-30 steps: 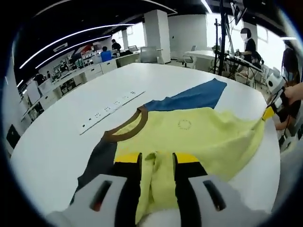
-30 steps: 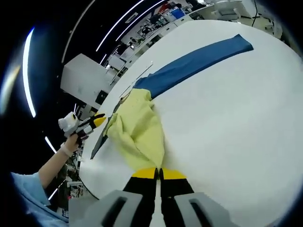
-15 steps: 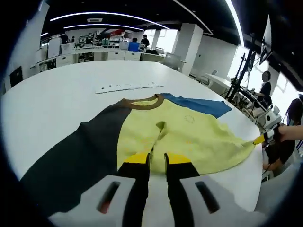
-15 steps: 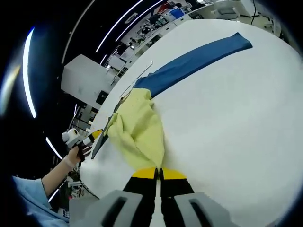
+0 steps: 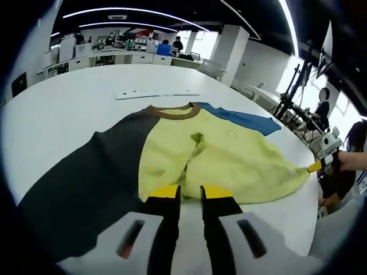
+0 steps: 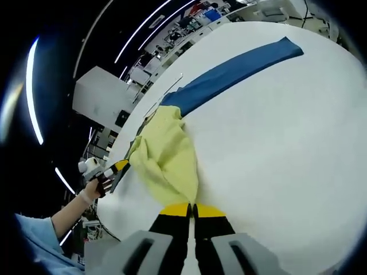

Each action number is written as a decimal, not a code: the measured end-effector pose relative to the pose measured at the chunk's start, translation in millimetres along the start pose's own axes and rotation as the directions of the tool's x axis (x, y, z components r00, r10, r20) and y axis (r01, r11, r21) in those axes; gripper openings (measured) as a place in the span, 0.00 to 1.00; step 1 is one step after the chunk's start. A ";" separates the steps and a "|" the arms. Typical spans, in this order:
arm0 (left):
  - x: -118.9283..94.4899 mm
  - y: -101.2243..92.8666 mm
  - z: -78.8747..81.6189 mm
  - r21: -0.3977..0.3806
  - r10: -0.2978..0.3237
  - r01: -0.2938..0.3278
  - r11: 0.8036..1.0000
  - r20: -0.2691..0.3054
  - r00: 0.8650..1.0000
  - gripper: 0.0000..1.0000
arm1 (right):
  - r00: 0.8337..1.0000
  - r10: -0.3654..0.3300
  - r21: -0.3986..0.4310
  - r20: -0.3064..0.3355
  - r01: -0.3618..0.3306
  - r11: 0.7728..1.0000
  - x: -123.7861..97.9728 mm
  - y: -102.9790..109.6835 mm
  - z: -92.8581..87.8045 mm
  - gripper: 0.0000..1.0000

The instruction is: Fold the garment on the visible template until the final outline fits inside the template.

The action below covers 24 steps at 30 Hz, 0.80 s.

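A garment (image 5: 229,160) with a yellow body, brown collar (image 5: 175,111), dark grey sleeve (image 5: 86,177) and blue sleeve (image 5: 243,119) lies spread on the white table (image 5: 69,103). My left gripper (image 5: 190,192) sits at the near yellow hem, its jaws a narrow gap apart with pale table showing between them. A raised crease runs up the body from there. My right gripper (image 6: 192,210) is shut on the garment (image 6: 166,154) at its yellow hem corner. It also shows at the far corner as the right gripper (image 5: 315,167). The left gripper (image 6: 117,167) is low by the dark sleeve edge.
A white power strip (image 5: 155,93) lies on the table beyond the collar. The blue sleeve (image 6: 235,71) stretches far across the table (image 6: 287,143). A tripod (image 5: 292,91), desks and seated people stand behind. The person's sleeved arm (image 6: 54,220) reaches in from the left.
A second ago yellow fabric hung bunched between my left gripper's wider jaws. Now the garment lies flatter, the jaws stand closer together, and the left gripper has dropped toward the table. The right grip is unchanged.
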State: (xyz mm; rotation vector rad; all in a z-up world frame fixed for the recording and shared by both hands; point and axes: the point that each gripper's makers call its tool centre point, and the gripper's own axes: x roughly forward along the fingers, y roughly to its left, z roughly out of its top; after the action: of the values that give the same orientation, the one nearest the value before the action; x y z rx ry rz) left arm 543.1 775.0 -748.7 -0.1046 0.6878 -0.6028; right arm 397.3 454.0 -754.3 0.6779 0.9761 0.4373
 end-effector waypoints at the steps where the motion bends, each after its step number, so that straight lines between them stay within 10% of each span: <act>1: 1.2 -0.3 -0.4 0.001 0.000 0.000 1.000 -0.005 1.000 0.11 | 1.000 0.001 0.002 0.000 -0.001 1.000 -0.2 0.4 -0.1 0.00; 24: -30.9 -14.3 -0.3 -0.070 -0.053 0.053 0.996 -0.001 0.999 0.00 | 1.000 0.000 -0.026 -0.010 -0.001 1.000 -3.3 4.9 6.2 0.00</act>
State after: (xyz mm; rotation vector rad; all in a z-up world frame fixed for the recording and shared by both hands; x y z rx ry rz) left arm 517.0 780.3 -727.4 -0.1880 0.7105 -0.6302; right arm 400.8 453.5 -746.5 0.6530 0.9783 0.4536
